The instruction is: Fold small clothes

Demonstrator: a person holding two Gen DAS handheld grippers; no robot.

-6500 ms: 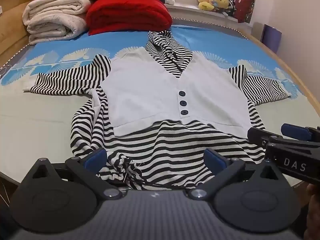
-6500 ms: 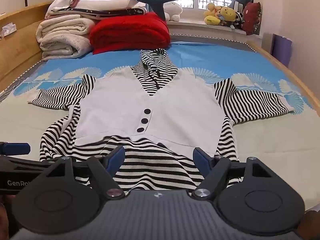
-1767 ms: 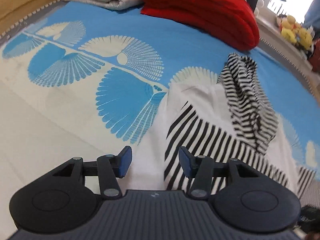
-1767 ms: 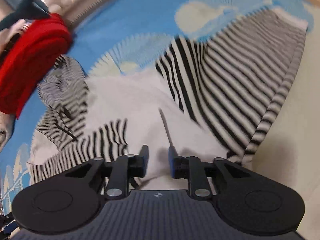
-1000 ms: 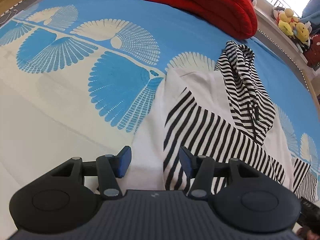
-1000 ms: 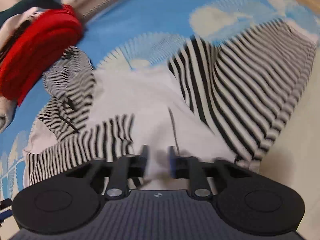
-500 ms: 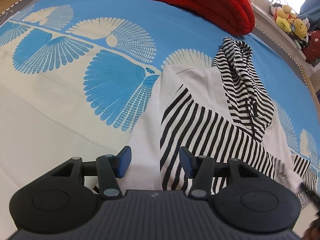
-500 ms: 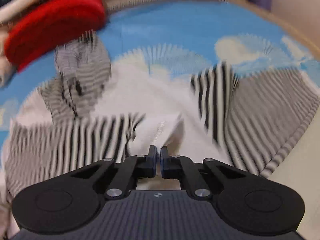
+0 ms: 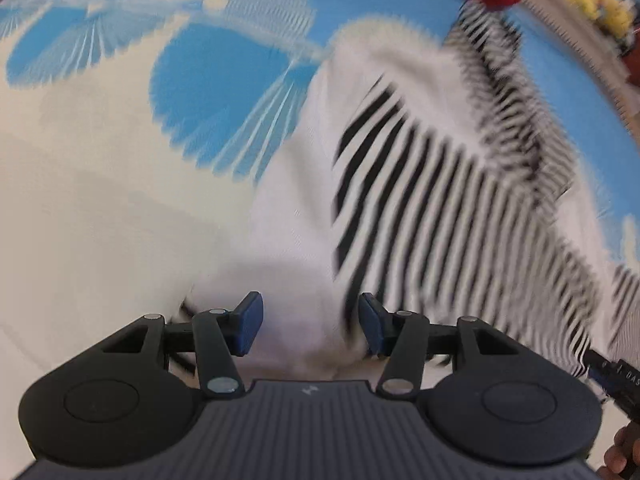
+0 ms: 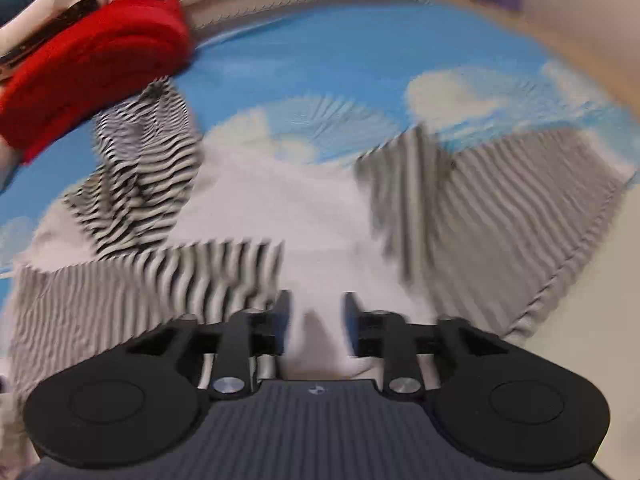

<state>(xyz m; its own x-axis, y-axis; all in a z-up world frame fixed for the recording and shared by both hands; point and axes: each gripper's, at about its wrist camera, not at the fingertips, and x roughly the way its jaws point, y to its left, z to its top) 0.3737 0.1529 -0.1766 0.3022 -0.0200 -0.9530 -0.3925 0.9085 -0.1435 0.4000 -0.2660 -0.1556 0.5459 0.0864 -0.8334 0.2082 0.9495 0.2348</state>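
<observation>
A small hooded top, white vest front with black-and-white striped sleeves and hood, lies on the bed. Its left sleeve is folded across the white front; it also shows in the right wrist view. The striped hood points toward the red blanket. The right sleeve is spread out to the right. My left gripper is open, low over the white left edge of the top. My right gripper is open over white cloth near the middle. Both views are motion-blurred.
The bed has a blue and cream fan-patterned sheet. A folded red blanket lies at the head end, with other folded bedding behind it. The wooden bed frame runs along the far right. The other gripper's tip shows at the left view's right edge.
My right gripper, shut on white cloth half a second ago, has opened and let it go. My left gripper has stayed open and moved down closer to the top's left edge.
</observation>
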